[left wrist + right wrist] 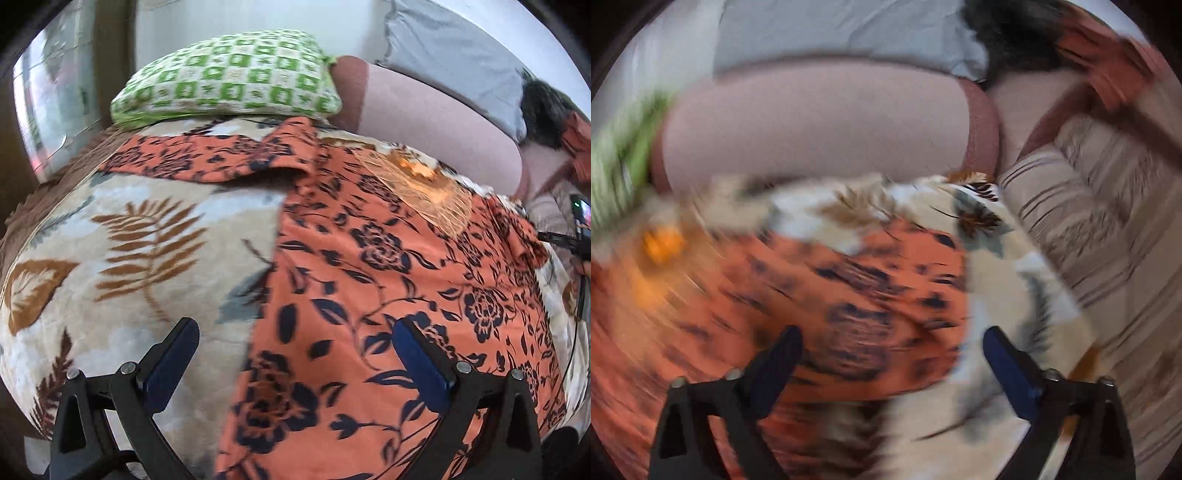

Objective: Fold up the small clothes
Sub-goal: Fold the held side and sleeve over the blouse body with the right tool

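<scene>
Garment [388, 295] spreads beneath left claw [295, 334] and right claw [892, 341], both apart, empty.

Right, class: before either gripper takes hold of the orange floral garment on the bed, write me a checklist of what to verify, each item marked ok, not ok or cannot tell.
1. Left gripper open and holding nothing: ok, its fingers stand wide apart.
2. Right gripper open and holding nothing: ok, fingers apart.
3. Orange floral garment spread out on the leaf-print blanket: ok.
4. Garment fully flat: not ok, the sleeve near the green checked pillow has a lifted edge.
5. Right wrist view sharp enough to aim: not ok, heavily blurred.
6. Garment's near hem position: cannot tell, it runs out of view.
</scene>
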Available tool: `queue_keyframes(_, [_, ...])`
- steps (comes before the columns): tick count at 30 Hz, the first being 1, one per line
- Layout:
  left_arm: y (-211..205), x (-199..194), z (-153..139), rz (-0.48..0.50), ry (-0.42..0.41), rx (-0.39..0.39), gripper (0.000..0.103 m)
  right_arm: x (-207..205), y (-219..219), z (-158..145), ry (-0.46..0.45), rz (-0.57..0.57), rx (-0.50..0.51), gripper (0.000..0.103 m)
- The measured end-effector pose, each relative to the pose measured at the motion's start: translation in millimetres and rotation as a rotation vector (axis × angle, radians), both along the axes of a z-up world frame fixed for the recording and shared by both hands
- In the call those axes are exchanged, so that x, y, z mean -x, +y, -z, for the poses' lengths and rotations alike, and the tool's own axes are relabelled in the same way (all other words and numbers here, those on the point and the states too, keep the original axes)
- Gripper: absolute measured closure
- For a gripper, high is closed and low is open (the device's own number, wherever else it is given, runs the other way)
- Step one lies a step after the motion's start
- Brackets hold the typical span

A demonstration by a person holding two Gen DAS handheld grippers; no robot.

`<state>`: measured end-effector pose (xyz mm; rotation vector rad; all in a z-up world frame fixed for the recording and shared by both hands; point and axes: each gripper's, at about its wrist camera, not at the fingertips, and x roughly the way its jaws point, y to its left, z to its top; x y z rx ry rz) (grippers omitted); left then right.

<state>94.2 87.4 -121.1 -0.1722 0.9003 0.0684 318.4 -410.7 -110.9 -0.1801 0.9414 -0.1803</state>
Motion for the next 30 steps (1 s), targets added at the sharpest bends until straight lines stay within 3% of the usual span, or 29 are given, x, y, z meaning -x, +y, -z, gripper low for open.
queue_keyframes(4, [-15.7,-3.1,-1.5,0.046,0.002,-0.048,0.0,-20.2,1.6,22.3,0.049,-0.06,0.046,0.033])
queue_keyframes(9, [-13.5,-2.7,-0.6,0.041,0.005,-0.059,0.0,-51.8,6.9,36.2,0.054,-0.083,0.036,0.034])
queue_keyframes(11, [-11.9,-3.2,1.2,0.035,0.012,-0.052,0.0,-58.9,3.8,44.1,0.084,-0.066,0.038,0.049])
queue_keyframes(12, [-11.7,-3.1,1.9,0.035,0.013,-0.054,0.0,-62.0,-2.7,44.9,0.077,-0.03,0.015,0.074])
queue_keyframes(15, [-11.8,-2.1,3.9,0.042,0.011,-0.06,0.0,-64.4,-22.6,37.7,0.048,0.043,-0.137,0.093])
queue_keyframes(17, [-11.2,-1.8,4.4,0.041,0.011,-0.061,0.0,-64.9,-35.0,31.8,0.037,0.085,-0.225,0.093])
queue_keyframes(20, [-7.4,0.8,0.8,0.036,-0.007,-0.044,0.0,-55.6,-48.9,4.0,-0.046,0.133,-0.399,0.094])
queue_keyframes(23, [-0.2,3.2,-3.9,0.023,-0.031,-0.028,0.0,-41.5,-28.7,-39.9,-0.141,0.062,-0.507,0.095])
queue_keyframes(26, [10.7,6.9,-6.5,-0.003,-0.045,0.001,0.0,-24.3,30.1,-94.6,-0.219,-0.088,-0.642,0.095])
queue_keyframes(30, [26.3,17.0,-11.6,-0.032,-0.067,0.031,0.0,-7.9,133.0,-124.4,-0.226,-0.281,-0.773,0.095])
